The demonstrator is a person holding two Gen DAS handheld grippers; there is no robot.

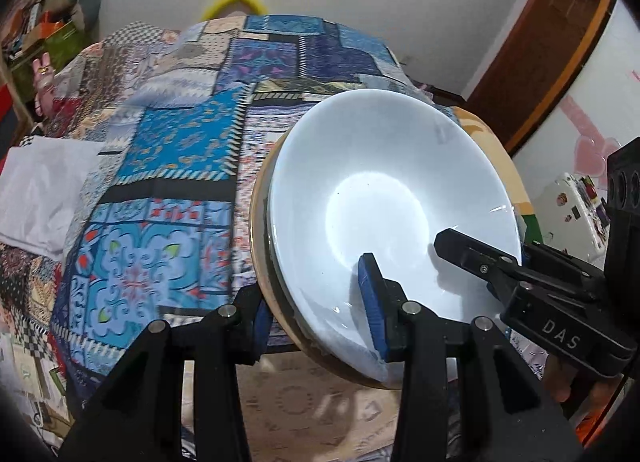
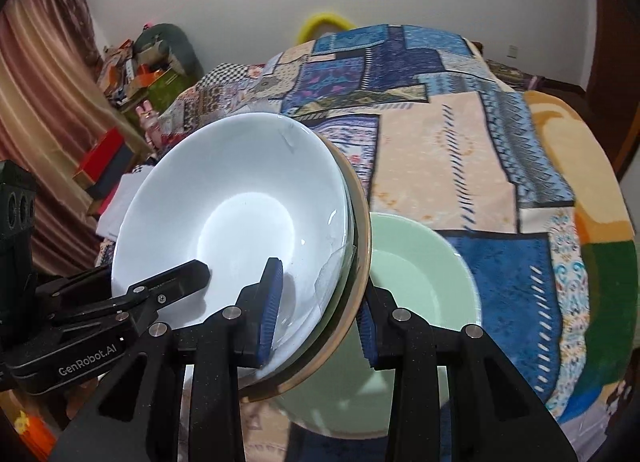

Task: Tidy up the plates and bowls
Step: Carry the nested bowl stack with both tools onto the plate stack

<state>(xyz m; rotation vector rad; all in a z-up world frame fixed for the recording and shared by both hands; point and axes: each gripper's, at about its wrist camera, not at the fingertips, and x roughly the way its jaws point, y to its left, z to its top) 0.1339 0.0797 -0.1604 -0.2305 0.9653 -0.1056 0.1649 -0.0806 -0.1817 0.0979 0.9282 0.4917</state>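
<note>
1. Gripping the stack from the near-left rim, the left gripper [image 1: 320,314] has one blue pad inside the white bowl [image 1: 384,189] and the other pad under the tan plate [image 1: 260,262] beneath it; its jaws are clamped on the stack's edge.
2. From the opposite side, the right gripper [image 2: 320,310] is closed on the same stack: one blue pad lies against the white bowl's inner wall, the other behind the tan plate's rim.
3. White bowl sits nested on the tan plate, with what looks like a further thin rim between them; exact count of pieces cannot be told.
4. Stack is tilted and held clear above the bed's patchwork quilt [image 1: 168,149], carried by both grippers only.
5. Pale green bowl [image 2: 424,274] lies on the quilt directly behind and below the stack in the right wrist view, upright and apart from both grippers.
6. White folded cloth [image 1: 44,189] rests on the quilt at far left.
</note>
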